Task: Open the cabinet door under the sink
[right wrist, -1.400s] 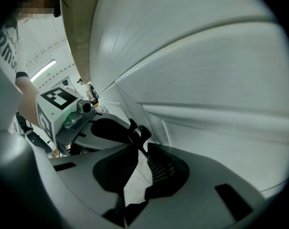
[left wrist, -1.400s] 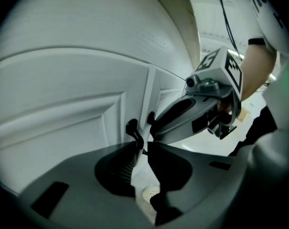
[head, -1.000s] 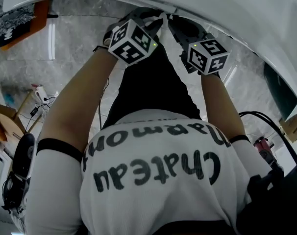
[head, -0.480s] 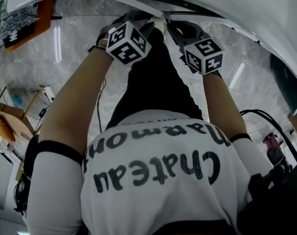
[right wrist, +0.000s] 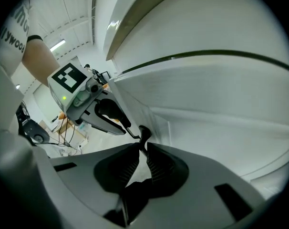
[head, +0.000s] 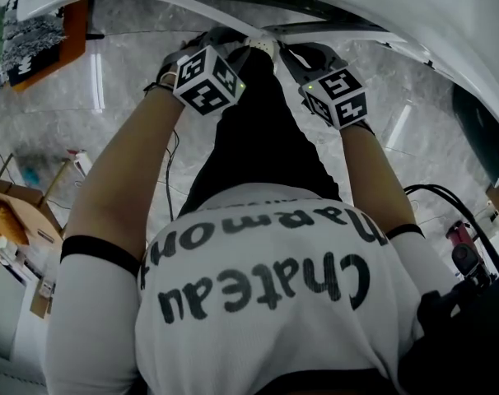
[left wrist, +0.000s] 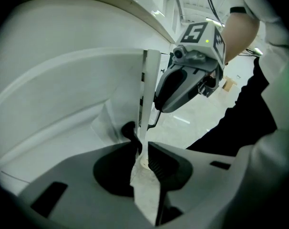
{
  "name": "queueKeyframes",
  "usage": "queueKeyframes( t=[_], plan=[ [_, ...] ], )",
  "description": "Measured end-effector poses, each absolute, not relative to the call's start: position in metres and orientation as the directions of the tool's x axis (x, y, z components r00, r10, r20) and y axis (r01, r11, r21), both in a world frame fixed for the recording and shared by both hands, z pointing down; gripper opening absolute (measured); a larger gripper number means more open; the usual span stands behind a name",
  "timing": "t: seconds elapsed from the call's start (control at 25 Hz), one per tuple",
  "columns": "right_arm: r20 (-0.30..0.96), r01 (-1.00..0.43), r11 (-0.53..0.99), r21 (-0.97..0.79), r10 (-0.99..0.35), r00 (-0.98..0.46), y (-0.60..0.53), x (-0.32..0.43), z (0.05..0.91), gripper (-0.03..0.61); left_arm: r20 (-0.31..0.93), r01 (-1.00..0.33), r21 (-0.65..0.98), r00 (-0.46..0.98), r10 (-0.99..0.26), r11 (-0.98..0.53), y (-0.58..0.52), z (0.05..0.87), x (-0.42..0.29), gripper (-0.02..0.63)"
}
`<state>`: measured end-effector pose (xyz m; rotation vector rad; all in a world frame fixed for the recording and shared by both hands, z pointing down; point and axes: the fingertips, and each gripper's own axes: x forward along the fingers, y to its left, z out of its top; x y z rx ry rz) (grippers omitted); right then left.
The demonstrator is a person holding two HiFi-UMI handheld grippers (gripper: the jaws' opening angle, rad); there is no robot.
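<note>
Two white cabinet doors meet under the sink at the top of the head view and both stand ajar, with a dark gap behind them. My left gripper (head: 233, 49) (left wrist: 143, 147) is shut on the left door (left wrist: 149, 80) at its free edge, beside a small dark knob (left wrist: 129, 130). My right gripper (head: 292, 52) (right wrist: 143, 147) has just been closing its jaws, and they pinch the dark knob (right wrist: 143, 133) of the right door (right wrist: 206, 94). Each gripper view shows the other gripper close by across the door edges.
The white sink basin (head: 447, 23) overhangs the doors. The floor is grey marble. Wooden furniture and cables (head: 19, 208) crowd the left, an orange-edged mat (head: 44, 39) lies at the upper left, and dark equipment with cables (head: 468, 257) sits at the right.
Both doors have swung out from the cabinet and a dark gap has opened behind their top edges. Both grippers have shifted slightly left and down in the head view.
</note>
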<state>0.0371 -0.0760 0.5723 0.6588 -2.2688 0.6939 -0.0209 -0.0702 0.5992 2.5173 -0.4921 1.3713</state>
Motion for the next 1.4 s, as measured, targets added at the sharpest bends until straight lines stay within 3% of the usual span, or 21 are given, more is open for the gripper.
queueKeyframes(
  t=[1.4],
  plan=[
    [0.843,-0.537,0.833,-0.134,-0.188,-0.503,-0.015,0.066,0.576,0.041,0.921,-0.259,0.0,0.376,-0.101,-0.966,-0.008,0.604,-0.067,0.061]
  ],
)
